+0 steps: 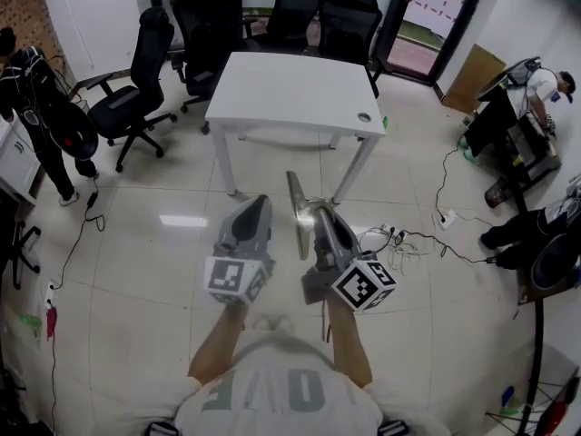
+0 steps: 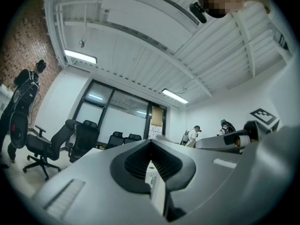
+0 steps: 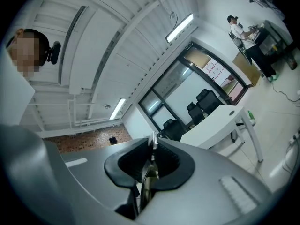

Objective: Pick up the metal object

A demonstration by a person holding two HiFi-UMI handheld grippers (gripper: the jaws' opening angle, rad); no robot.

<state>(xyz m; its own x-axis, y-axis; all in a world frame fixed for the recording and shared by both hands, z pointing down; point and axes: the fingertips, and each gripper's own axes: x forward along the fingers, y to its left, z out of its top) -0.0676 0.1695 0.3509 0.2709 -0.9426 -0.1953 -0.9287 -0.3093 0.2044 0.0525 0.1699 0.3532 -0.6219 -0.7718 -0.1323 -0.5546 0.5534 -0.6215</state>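
Metal object [image 1: 296, 205]: thin, flat, silver piece, seen edge-on in the head view; stands nearly upright, its top leaning slightly to the left. Held in the air over the tiled floor [image 1: 154, 271], short of the white table's near edge, touching nothing but the jaws. In the right gripper view it shows as a narrow bright edge [image 3: 151, 165] running up the slot between the jaws, its tip just clear of them.

Right gripper [image 1: 319, 213]: jaws clenched on the metal object, one pad to each flat side; grey body, marker cube [image 1: 364, 284] at the rear, bare forearm behind it.

Left gripper [image 1: 258, 203]: just beside the right one, level with it and not touching the metal object. In its own view [image 2: 151, 144] the jaw tips appear to meet, with only a sliver of pale background showing lower in the slot; nothing is held. Marker cube [image 1: 236, 278] at the rear.

White table [image 1: 290, 94]: rectangular, white legs, a round cable port near its far right corner.

Office chairs: black, one to the left of the table [image 1: 136, 80], several behind it [image 1: 349, 21].

Cables [image 1: 408, 239]: loose tangle on the floor, right of the grippers.

Persons: one in dark clothes at the left edge [image 1: 41, 107]; one in a white top at equipment, far right [image 1: 543, 87].
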